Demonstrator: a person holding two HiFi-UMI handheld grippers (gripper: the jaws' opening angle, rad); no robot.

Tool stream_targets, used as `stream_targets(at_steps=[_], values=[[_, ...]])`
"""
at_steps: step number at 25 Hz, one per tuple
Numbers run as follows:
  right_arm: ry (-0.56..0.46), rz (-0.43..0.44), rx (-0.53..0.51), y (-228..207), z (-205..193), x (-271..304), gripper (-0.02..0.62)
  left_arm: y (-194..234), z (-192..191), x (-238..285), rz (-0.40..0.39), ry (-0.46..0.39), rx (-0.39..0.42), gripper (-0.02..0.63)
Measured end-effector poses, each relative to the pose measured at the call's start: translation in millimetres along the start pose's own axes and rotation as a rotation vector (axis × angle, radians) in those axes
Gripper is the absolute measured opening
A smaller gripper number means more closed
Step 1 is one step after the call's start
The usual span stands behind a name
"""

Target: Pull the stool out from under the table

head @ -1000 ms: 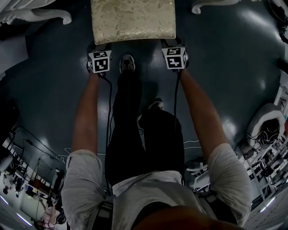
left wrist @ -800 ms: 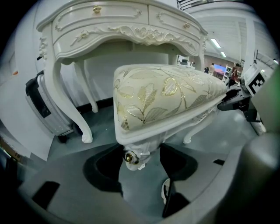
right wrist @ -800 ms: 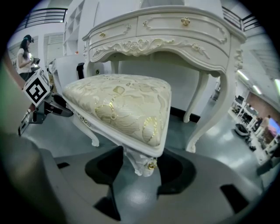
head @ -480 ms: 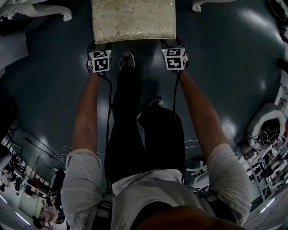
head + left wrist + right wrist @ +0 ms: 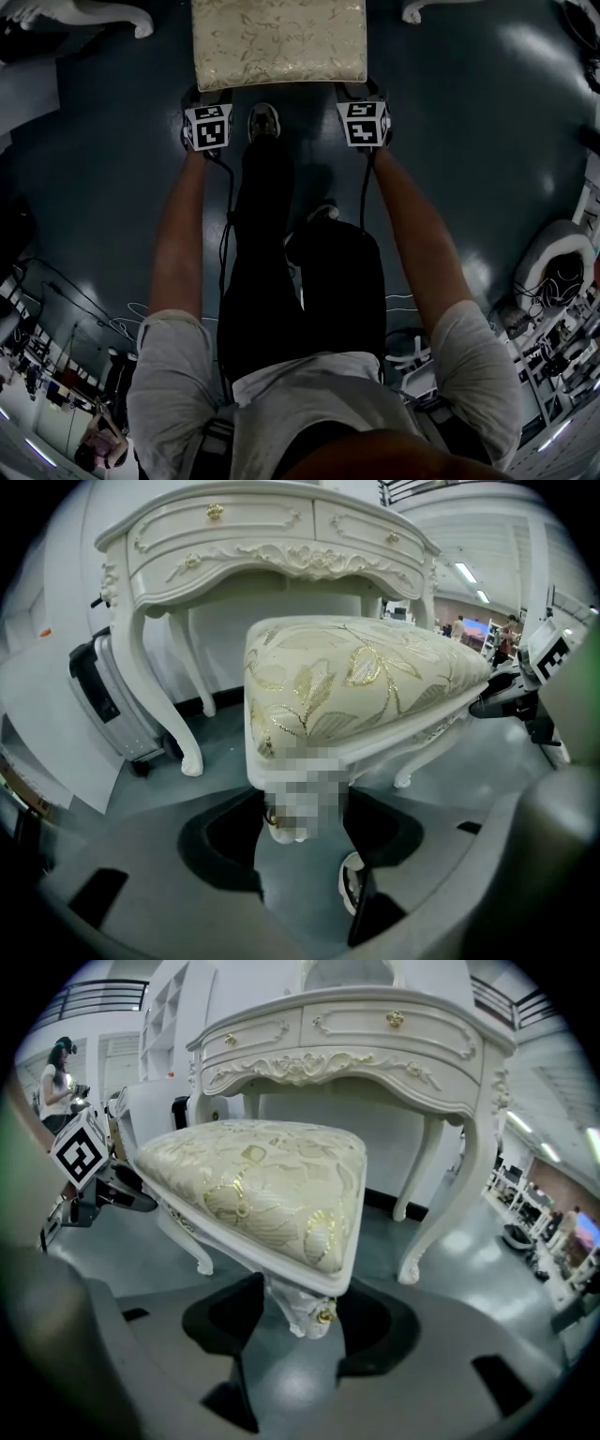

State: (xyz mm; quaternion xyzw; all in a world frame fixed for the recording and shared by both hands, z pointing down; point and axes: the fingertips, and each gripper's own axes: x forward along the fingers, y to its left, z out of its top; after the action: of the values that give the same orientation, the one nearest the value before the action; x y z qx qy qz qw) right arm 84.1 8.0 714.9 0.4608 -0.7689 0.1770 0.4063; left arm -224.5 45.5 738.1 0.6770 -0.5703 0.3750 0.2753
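Note:
The stool [image 5: 277, 42] has a cream seat with a gold leaf pattern and white carved legs. It stands on the dark floor just in front of the white dressing table [image 5: 272, 536], fully out from under it. My left gripper [image 5: 208, 96] is at the stool's near left corner, shut on that corner's leg, which is blurred over in the left gripper view. My right gripper [image 5: 302, 1321] is shut on the near right leg [image 5: 305, 1305], its black pads against both sides. Both grippers slant down from the person's outstretched arms.
A silver suitcase [image 5: 108, 696] stands beside the table's left leg. The person's shoe [image 5: 264, 127] is planted between the grippers, close under the stool's near edge. Cables lie on the floor behind. A white chair-like object [image 5: 558, 262] sits at the right. A bystander [image 5: 56, 1082] stands far off.
The stool and both grippers have come slightly away from the table, whose feet slide toward the top edge of the head view. The grips are unchanged.

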Motion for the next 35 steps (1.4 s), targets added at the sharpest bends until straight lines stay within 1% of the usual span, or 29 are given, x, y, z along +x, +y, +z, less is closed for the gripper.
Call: stream_targets(at_steps=[5, 10, 16, 18, 21, 23, 35], values=[[0.007, 0.006, -0.001, 0, -1, -5, 0.252, -4, -2, -5, -0.012, 0.008, -0.007, 0.273], [0.012, 0.008, 0.005, 5, -8, -11, 0.252, -6, -10, -12, -0.007, 0.016, -0.008, 0.273], [0.019, 0.007, 0.015, 5, -6, -17, 0.253, -6, -8, -17, -0.005, 0.028, -0.002, 0.273], [0.024, 0.009, 0.017, 10, -16, -22, 0.252, -9, -18, -21, -0.007, 0.034, 0.002, 0.273], [0.024, 0.005, 0.019, 25, -43, -34, 0.252, -19, -47, -31, -0.005, 0.034, 0.001, 0.273], [0.028, 0.007, 0.019, 29, -50, -38, 0.253, -22, -56, -35, -0.002, 0.033, -0.002, 0.273], [0.067, 0.004, 0.042, 30, -46, -45, 0.253, -20, -53, -43, -0.011, 0.055, 0.0, 0.273]])
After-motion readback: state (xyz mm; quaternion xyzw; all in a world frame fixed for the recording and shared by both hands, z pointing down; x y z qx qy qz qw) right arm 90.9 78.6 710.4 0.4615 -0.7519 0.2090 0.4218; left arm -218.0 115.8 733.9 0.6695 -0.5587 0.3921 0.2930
